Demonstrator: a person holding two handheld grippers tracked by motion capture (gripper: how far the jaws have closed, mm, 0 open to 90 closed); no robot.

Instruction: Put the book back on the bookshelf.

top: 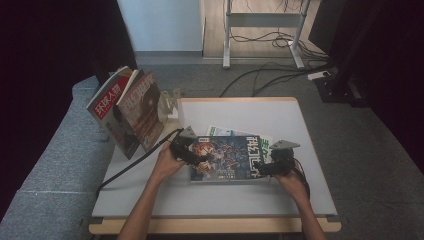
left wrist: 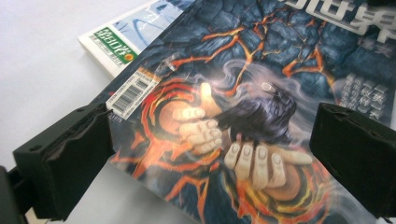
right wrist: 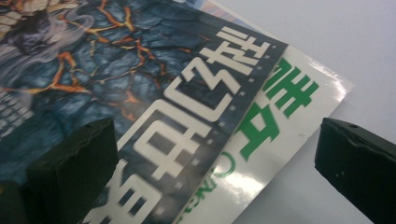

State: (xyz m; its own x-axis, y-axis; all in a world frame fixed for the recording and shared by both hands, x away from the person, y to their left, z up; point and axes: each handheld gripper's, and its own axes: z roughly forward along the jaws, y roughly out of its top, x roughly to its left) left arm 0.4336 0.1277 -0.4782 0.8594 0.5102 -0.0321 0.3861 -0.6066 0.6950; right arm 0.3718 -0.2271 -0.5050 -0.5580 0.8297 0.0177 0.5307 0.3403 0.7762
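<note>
A dark magazine with a lava-and-hands cover lies flat on the white table, on top of a white magazine with green lettering. My left gripper hovers open over its left end, jaws wide apart above the cover art. My right gripper is open over the right end, its jaws straddling the dark magazine's white title and the green-lettered magazine beneath. Nothing is between either pair of jaws.
Several magazines stand leaning in a metal holder at the table's back left corner. A grey sofa runs along the left. Cables lie on the floor beyond the table, by desk legs.
</note>
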